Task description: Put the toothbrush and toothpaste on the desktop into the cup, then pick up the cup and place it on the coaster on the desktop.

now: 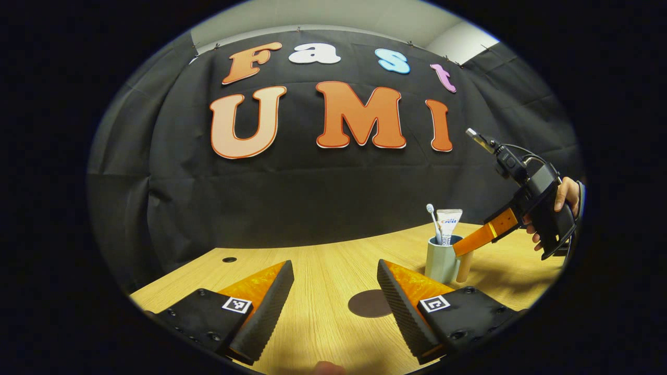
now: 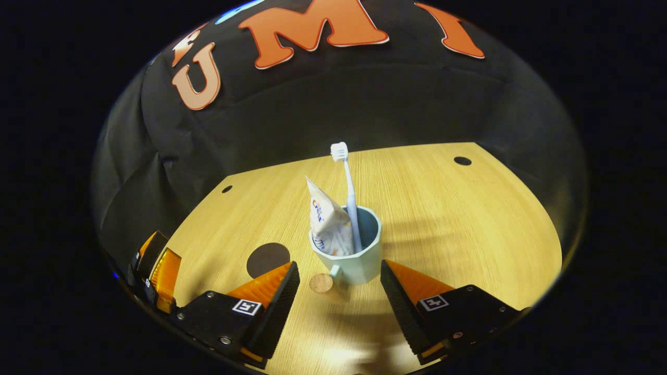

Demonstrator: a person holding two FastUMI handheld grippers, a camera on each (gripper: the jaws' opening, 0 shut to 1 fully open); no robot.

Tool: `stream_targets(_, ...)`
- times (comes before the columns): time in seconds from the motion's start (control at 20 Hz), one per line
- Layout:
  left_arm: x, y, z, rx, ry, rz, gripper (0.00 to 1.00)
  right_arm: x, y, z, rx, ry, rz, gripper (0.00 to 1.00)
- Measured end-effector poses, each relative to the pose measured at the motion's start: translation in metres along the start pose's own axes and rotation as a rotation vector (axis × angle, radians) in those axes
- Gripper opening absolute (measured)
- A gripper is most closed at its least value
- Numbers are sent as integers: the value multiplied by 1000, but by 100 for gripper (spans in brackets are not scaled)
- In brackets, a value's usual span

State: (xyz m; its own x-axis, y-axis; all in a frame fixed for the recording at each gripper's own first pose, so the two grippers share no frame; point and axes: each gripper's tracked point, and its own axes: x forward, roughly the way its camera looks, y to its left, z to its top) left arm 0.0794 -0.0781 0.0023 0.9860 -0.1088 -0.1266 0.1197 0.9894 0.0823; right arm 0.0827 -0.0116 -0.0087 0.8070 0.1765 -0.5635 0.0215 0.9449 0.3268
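Observation:
A pale cup stands upright on the wooden desktop with a white toothbrush and a toothpaste tube in it. Its short handle with a round wooden end points toward the camera. My right gripper is open, its fingertips on either side of the cup's base without pressing it. A dark round coaster lies left of the cup. In the left gripper view, my left gripper is open over the desktop and empty, with the coaster just ahead, the cup farther right, and the right gripper at it.
A hand holds the right gripper at the right side. The left gripper shows at the lower left of the right gripper view. Small round holes sit near the desktop's far edge, below the black cloth wall.

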Motion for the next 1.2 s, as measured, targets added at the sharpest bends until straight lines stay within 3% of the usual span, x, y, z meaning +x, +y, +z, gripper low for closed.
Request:
stream_targets(0.35, -6, 19, 4, 21, -13, 53, 100, 15, -9, -16, 91, 153, -27, 87)
stream_targets(0.55, -7, 20, 0, 4, -4, 48, 100, 23, -14, -21, 44, 155, -71, 88)
stream_targets(0.65, -7, 19, 1, 5, -5, 42, 100, 26, -18, -24, 19, 165, -100, 84)
stream_targets(0.75, -8, 19, 1, 3, -2, 39, 100, 30, -28, -28, -6, 189, -143, 69)
stream_targets(0.85, -10, 19, 1, 1, 2, 39, 100, 31, -29, -32, -13, 212, -167, 60)
stream_targets(0.95, -9, 19, 0, 0, 6, 39, 100, 33, -28, -34, -26, 193, -197, 43)
stream_targets(1.0, -9, 19, -1, -1, 9, 41, 100, 33, -28, -36, -36, 179, -210, 29)
stream_targets(1.2, -9, 19, -3, -7, 23, 43, 100, 32, -26, -37, -88, 147, -214, 22)
